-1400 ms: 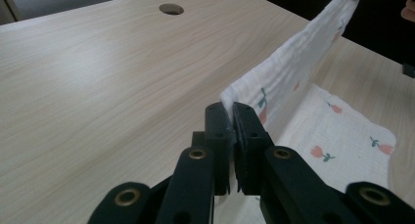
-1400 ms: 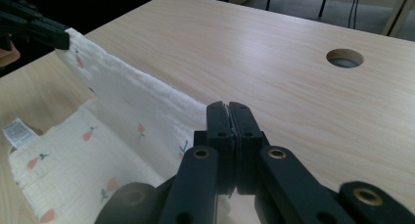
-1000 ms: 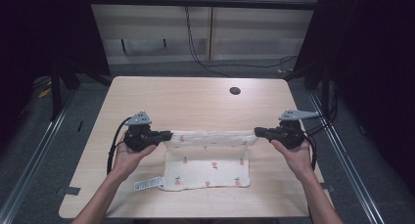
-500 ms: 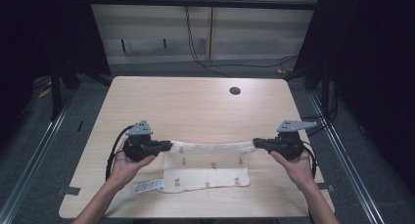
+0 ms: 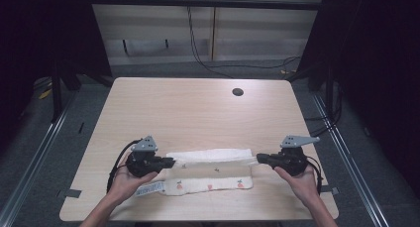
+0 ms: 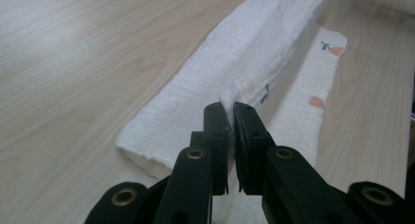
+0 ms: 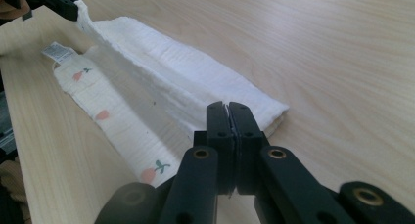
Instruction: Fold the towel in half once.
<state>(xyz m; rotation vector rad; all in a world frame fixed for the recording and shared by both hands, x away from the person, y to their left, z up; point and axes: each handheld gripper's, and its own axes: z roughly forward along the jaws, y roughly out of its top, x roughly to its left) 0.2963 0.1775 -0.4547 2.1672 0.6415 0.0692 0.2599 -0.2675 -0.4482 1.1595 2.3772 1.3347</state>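
While pinched, soft crinkled cloth (image 5: 210, 170)

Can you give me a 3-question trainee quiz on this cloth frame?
1. True or false: both the left gripper and the right gripper are shut on the white cloth.
2. Multiple choice: the small label tag lies at the cloth's A) left end, near the left gripper; B) right end; C) middle.
3. Fill in: the dark round hole in the table lies toward its ____ right corner.

Key: 1 true; 2 A; 3 far.
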